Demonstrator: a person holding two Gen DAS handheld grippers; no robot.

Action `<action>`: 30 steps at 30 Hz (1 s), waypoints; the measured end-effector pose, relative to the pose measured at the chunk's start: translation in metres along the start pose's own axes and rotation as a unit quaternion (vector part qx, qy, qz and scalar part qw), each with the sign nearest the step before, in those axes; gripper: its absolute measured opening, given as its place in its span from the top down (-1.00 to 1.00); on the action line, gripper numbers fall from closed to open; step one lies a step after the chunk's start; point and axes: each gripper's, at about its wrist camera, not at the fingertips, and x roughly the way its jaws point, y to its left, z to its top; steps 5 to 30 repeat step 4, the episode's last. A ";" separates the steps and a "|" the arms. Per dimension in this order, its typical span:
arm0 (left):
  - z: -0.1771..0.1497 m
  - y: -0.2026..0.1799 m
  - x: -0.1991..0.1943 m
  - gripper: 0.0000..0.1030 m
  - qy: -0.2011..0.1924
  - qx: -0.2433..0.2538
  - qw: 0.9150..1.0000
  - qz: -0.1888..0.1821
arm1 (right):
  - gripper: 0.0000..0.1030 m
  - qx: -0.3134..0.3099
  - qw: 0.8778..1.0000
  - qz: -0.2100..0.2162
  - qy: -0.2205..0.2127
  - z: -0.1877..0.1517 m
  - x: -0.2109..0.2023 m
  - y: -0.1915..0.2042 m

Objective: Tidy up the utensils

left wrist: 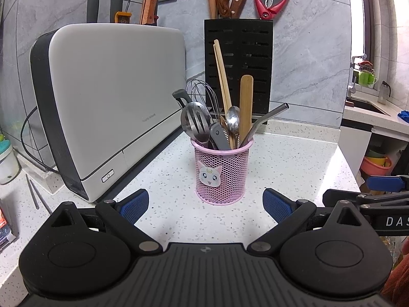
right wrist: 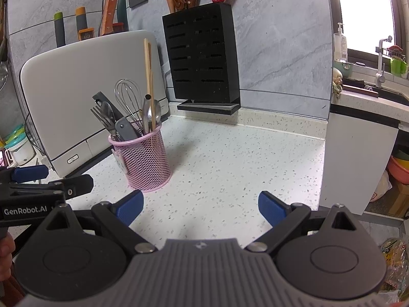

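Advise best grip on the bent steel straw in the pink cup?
Pinch the angled upper section of the steel straw, coming from above on the cup's right. It leans out clear of the other utensils; its lower end is buried in the pink mesh cup.

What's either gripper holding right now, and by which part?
Nothing. The left gripper and right gripper are both open and empty, short of the pink mesh holder.

Grey marble-look wall tiles point(left wrist: 306, 51) back a speckled white tabletop point(right wrist: 230, 158); a bright window point(right wrist: 363, 10) glares far right above a sink point(right wrist: 388, 94).
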 end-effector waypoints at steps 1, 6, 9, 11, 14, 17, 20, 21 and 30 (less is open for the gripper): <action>0.000 0.000 0.000 -1.00 -0.001 0.001 1.000 0.000 | -0.83 0.000 1.000 0.000 0.000 0.000 0.000 0.000; 0.000 0.002 0.000 -1.00 0.000 -0.004 1.000 -0.003 | -0.83 0.000 1.000 0.001 0.001 0.000 0.000 0.000; 0.000 0.002 0.000 -1.00 0.000 -0.004 1.000 -0.003 | -0.83 0.000 1.000 0.001 0.001 0.000 0.000 0.000; 0.000 0.002 0.000 -1.00 0.000 -0.004 1.000 -0.003 | -0.83 0.000 1.000 0.001 0.001 0.000 0.000 0.000; 0.000 0.002 0.000 -1.00 0.000 -0.004 1.000 -0.003 | -0.83 0.000 1.000 0.001 0.001 0.000 0.000 0.000; 0.000 0.002 0.000 -1.00 0.000 -0.004 1.000 -0.003 | -0.83 0.000 1.000 0.001 0.001 0.000 0.000 0.000; 0.000 0.002 0.000 -1.00 0.000 -0.004 1.000 -0.003 | -0.83 0.000 1.000 0.001 0.001 0.000 0.000 0.000; 0.000 0.002 0.000 -1.00 0.000 -0.004 1.000 -0.003 | -0.83 0.000 1.000 0.001 0.001 0.000 0.000 0.000; 0.000 0.002 0.000 -1.00 0.000 -0.004 1.000 -0.003 | -0.83 0.000 1.000 0.001 0.001 0.000 0.000 0.000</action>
